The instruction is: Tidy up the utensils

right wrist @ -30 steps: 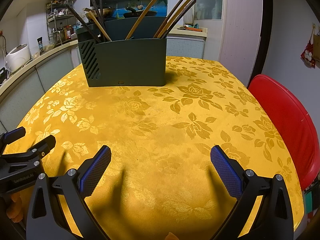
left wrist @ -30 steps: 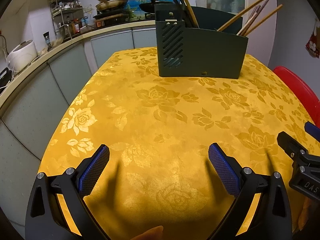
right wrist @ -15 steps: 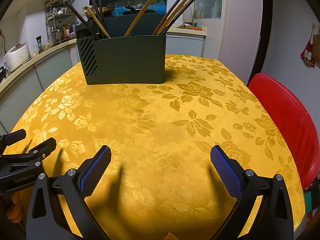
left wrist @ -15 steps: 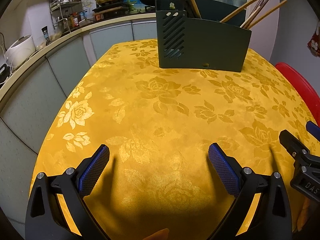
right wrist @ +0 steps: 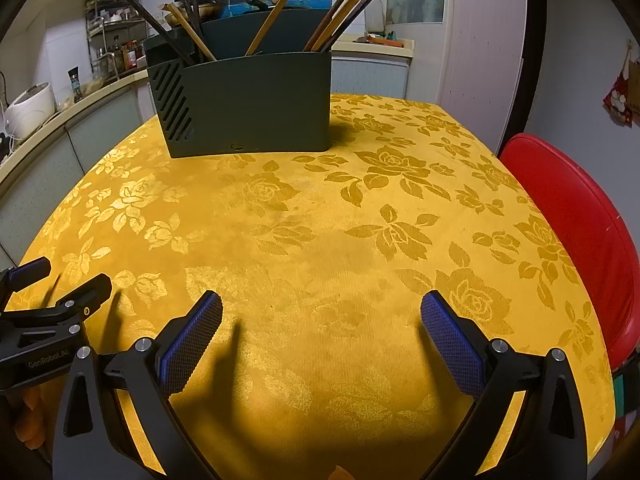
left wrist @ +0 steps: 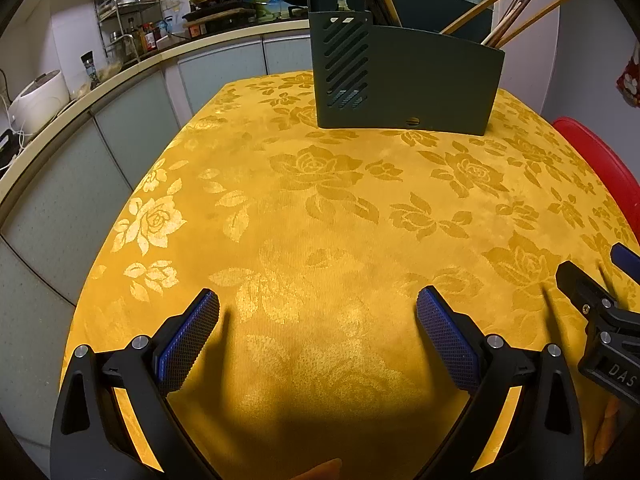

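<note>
Left gripper (left wrist: 318,304): the fingers (left wrist: 188,338) are spread wide, blue ribbed pads facing inward, and nothing is held between them; only the yellow rose-patterned tablecloth (left wrist: 320,216) is seen in the gap. Right gripper (right wrist: 320,306): the fingers (right wrist: 452,344) are likewise spread wide and nothing is gripped. Both grippers are held low over the near edge of the tabletop, side by side; the right gripper is seen at the right edge of the left wrist view, and the left gripper at the left edge of the right wrist view.

Utensil holder (right wrist: 248,104): a dark green box with a slotted side wall is stood upright at the far end of the tabletop, well apart from both grippers. Chopsticks (right wrist: 348,4) and other long wooden and dark utensils are leaned in it, their ends projecting above the rim. A cluster is seen toward the holder's left end and another toward its right end; the inner compartments cannot be told.

Surroundings: a red chair (right wrist: 580,224) is placed just beside the right edge of the tabletop. A kitchen counter (left wrist: 100,80) with a white rice cooker (left wrist: 38,100) is seen to the left.
</note>
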A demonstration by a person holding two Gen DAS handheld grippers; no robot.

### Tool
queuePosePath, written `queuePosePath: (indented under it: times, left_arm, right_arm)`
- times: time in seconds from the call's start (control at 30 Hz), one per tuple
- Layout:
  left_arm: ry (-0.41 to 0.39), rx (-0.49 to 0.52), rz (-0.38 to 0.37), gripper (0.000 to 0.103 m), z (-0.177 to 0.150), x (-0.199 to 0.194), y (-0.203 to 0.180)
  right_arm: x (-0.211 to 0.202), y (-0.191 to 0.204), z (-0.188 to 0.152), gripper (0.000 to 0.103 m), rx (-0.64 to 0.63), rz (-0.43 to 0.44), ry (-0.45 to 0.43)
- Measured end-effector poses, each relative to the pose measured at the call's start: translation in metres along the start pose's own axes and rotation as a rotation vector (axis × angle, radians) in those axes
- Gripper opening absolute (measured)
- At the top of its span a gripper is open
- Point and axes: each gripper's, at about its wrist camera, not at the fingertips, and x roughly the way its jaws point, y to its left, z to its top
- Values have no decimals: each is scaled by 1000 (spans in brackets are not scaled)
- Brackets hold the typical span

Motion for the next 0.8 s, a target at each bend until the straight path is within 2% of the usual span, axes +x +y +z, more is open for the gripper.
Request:
queuePosePath:
  times: [0.8]
  left_arm:
    - [13,8,8,96,-1,3,0]
  right_arm:
    - [3,1,-1,96,-1,1,17]
